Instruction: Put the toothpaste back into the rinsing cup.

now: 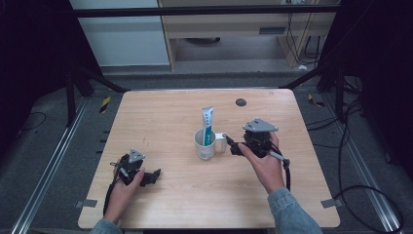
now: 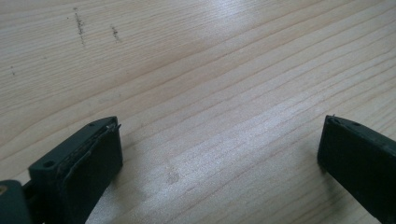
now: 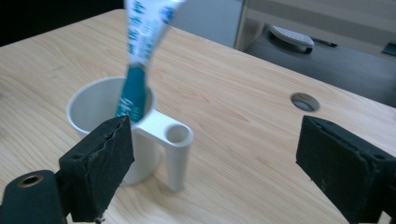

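Observation:
A white cup [image 1: 204, 145] with a side handle [image 1: 221, 142] stands near the middle of the wooden table [image 1: 165, 122]. A blue and white toothpaste tube [image 1: 208, 124] leans upright inside it. My right gripper [image 1: 232, 146] is just right of the cup, level with the handle, and is open. In the right gripper view the cup [image 3: 93, 108], the tube [image 3: 142, 42] and the handle [image 3: 177, 144] sit ahead of the open right gripper [image 3: 217, 135], the handle nearer its left jaw. My left gripper [image 1: 150, 176] rests low at the front left, open [image 2: 219, 140] over bare wood.
A round cable hole [image 1: 240, 102] lies in the table's far right part, and the right gripper view shows the cable hole [image 3: 304, 101] beyond the jaws. Dark floor and metal frame rails surround the table. Black cables trail on the floor at right.

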Tool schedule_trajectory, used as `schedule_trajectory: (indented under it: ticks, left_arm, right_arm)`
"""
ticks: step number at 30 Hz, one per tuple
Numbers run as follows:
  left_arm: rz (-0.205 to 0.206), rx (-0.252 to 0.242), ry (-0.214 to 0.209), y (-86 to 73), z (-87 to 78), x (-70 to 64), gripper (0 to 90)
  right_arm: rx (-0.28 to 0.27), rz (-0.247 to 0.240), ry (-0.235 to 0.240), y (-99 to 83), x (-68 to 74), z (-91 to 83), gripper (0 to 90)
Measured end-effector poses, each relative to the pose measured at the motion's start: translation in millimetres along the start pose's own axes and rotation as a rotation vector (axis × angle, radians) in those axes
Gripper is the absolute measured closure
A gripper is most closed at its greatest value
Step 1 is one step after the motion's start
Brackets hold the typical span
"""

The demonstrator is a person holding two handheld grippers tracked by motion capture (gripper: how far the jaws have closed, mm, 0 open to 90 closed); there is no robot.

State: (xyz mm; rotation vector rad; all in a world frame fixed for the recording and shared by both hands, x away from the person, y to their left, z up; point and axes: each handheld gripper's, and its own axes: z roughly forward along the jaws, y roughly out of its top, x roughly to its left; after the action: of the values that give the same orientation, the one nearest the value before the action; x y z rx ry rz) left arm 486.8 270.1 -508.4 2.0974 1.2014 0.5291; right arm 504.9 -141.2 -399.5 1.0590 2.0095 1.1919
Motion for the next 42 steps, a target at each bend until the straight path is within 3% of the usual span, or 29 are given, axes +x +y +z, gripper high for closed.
schedule_trajectory:
  ticks: [10,12,19,29,36,42]
  left_arm:
    - [-0.001,0.0,0.0,-0.1,-0.1,-0.6,0.0]
    - [0.0,-0.001,-0.001,0.2,0.2,-0.4,0.0]
    - [-0.002,-0.002,-0.001,0.2,0.4,-0.6,0.0]
    - [-0.001,-0.002,-0.001,0.2,0.4,-0.6,0.0]
    - [-0.001,-0.002,-0.001,0.2,0.4,-0.6,0.0]
    - [-0.001,-0.002,-0.001,0.2,0.4,-0.6,0.0]
  right_arm:
    - [0.041,0.01,-0.061,-23.9,-31.9,-24.1,13.7]
    - [0.075,0.004,-0.069,-32.8,-40.8,-27.0,15.4]
    - [0.086,0.038,-0.093,-59.7,-53.5,-33.6,18.9]
    - [0.148,0.105,-0.083,-94.5,-64.1,-26.1,18.0]
    - [0.199,0.135,-0.076,-106.9,-71.8,-15.3,15.7]
    - [0.224,0.197,-0.102,-117.7,-82.9,-1.4,13.6]
